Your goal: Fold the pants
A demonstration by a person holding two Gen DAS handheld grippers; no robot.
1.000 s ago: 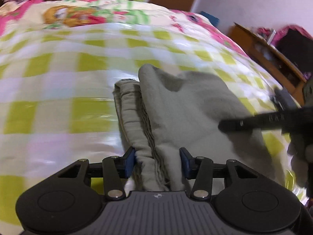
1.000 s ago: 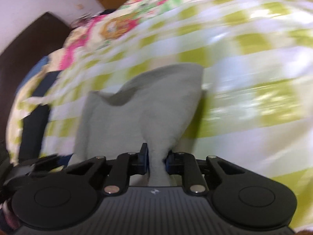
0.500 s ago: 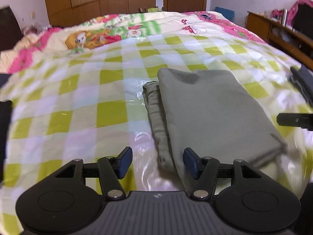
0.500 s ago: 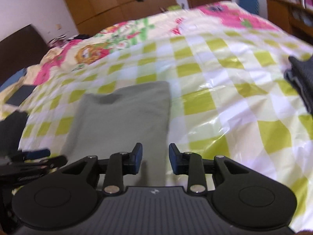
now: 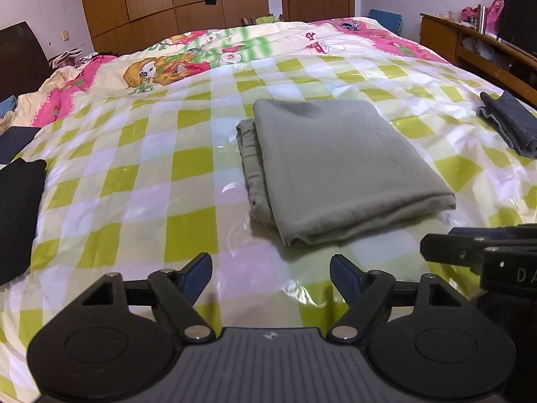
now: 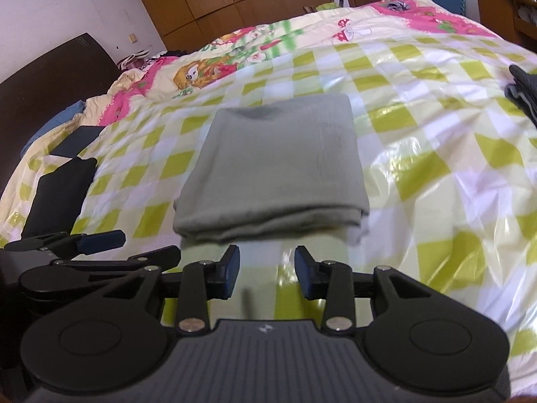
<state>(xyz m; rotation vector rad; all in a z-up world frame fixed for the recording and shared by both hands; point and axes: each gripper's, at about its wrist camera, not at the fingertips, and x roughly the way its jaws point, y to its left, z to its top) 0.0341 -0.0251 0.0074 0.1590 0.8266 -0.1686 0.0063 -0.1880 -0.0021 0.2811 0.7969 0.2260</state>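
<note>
Grey pants (image 5: 339, 164) lie folded on the checked bedcover (image 5: 141, 181). Left gripper (image 5: 271, 270) has just opened wide, right gripper (image 6: 267, 267) narrowly, both empty. Best to back away cleanly without snagging the fold.

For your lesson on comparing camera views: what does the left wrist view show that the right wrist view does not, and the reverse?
Only the left wrist view shows the pants' bunched layered edge and the wooden desk. Only the right wrist view shows the dark headboard and blue cloth. Both show the folded grey pants lying free on the checked cover, and both grippers, left and right, open with nothing between them.
</note>
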